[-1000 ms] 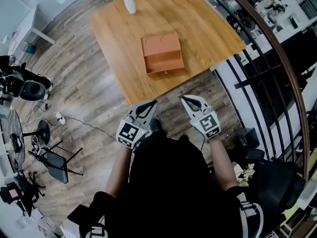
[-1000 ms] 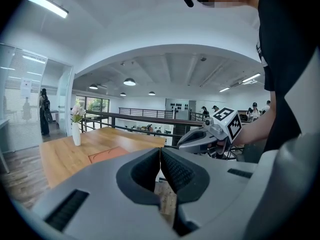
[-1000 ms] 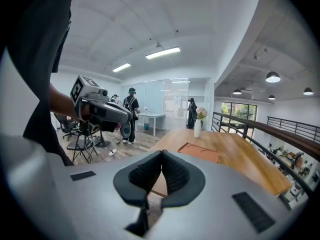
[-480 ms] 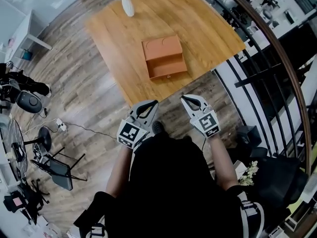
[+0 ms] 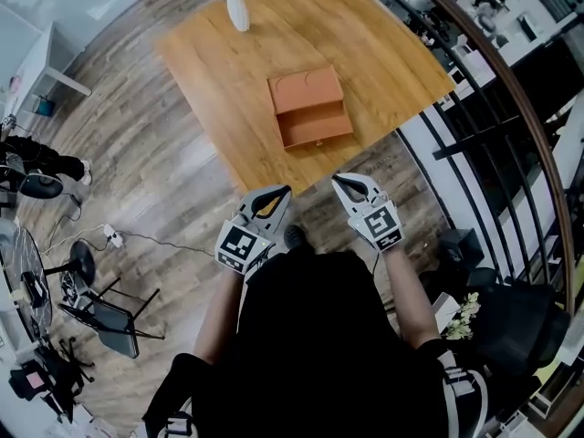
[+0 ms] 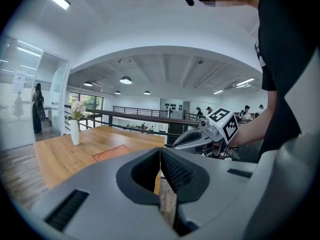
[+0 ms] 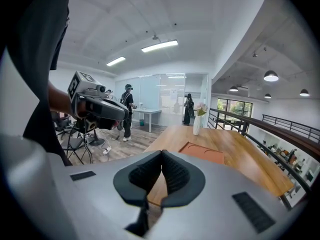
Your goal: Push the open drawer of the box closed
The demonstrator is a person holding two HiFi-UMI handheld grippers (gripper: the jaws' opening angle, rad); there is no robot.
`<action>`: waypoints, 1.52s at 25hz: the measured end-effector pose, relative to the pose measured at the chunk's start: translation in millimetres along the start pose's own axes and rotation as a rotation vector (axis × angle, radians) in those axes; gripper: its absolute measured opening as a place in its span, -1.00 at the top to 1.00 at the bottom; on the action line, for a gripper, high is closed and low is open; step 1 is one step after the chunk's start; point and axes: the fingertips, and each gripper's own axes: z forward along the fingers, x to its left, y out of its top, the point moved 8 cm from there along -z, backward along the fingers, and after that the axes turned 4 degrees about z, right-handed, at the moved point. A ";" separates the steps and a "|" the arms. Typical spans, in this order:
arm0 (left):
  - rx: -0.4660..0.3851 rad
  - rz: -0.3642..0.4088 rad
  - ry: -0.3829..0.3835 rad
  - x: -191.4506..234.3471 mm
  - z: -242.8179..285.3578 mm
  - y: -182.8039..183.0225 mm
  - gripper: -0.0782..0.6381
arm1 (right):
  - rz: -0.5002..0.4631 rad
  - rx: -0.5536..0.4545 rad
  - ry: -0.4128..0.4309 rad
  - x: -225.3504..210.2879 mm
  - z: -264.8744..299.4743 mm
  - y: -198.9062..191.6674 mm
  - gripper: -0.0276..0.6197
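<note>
An orange-brown box (image 5: pixel 307 92) lies on the wooden table (image 5: pixel 210 53), with its drawer (image 5: pixel 318 128) pulled out toward me. My left gripper (image 5: pixel 276 191) and right gripper (image 5: pixel 341 181) hang side by side off the table's near edge, over the floor, well short of the box. Both are shut with nothing between the jaws. In the left gripper view the box (image 6: pixel 113 152) shows low over the shut left gripper (image 6: pixel 160 151), with the right gripper (image 6: pixel 200 138) beside it. The right gripper view has the box (image 7: pixel 203 153) beyond the shut right gripper (image 7: pixel 161 154).
A white vase with flowers (image 5: pixel 237 5) stands at the table's far edge. A black railing (image 5: pixel 474 108) curves along the right. On the floor at left are a folding chair (image 5: pixel 105 304), a cable (image 5: pixel 155 235) and other gear. People (image 7: pixel 127 109) stand far off.
The head view has shifted slightly, so the table and box sit a little further right and lower in it. Both grippers stay shut, in the same spots in the view.
</note>
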 end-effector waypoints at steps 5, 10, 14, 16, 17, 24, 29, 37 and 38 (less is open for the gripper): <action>-0.008 -0.002 0.006 15.4 -15.6 -6.4 0.72 | 0.005 -0.008 -0.003 13.5 20.2 8.0 0.86; -0.015 -0.021 0.021 24.1 -30.4 -14.5 0.72 | -0.002 0.011 0.007 29.4 34.6 9.0 0.86; -0.012 -0.040 0.029 27.4 -37.7 -21.3 0.72 | 0.001 0.032 0.010 32.4 41.6 4.0 0.86; -0.004 -0.043 0.028 31.7 -37.2 -24.8 0.72 | 0.007 0.037 0.002 29.6 46.4 0.7 0.86; -0.002 -0.044 0.027 33.6 -36.1 -25.1 0.72 | 0.013 0.040 -0.002 27.5 48.0 -0.7 0.86; -0.001 -0.043 0.023 46.8 -21.1 -23.9 0.72 | 0.087 0.064 0.000 11.4 60.1 -21.5 0.86; 0.005 -0.036 0.014 52.5 -3.8 -14.4 0.72 | 0.118 0.084 -0.004 -7.5 65.6 -33.5 0.86; 0.026 -0.049 0.025 65.7 20.2 -9.7 0.72 | 0.148 0.178 0.014 -38.0 89.6 -69.5 0.86; 0.027 -0.052 0.028 66.7 22.3 -9.2 0.72 | 0.152 0.187 0.019 -40.5 92.1 -73.3 0.86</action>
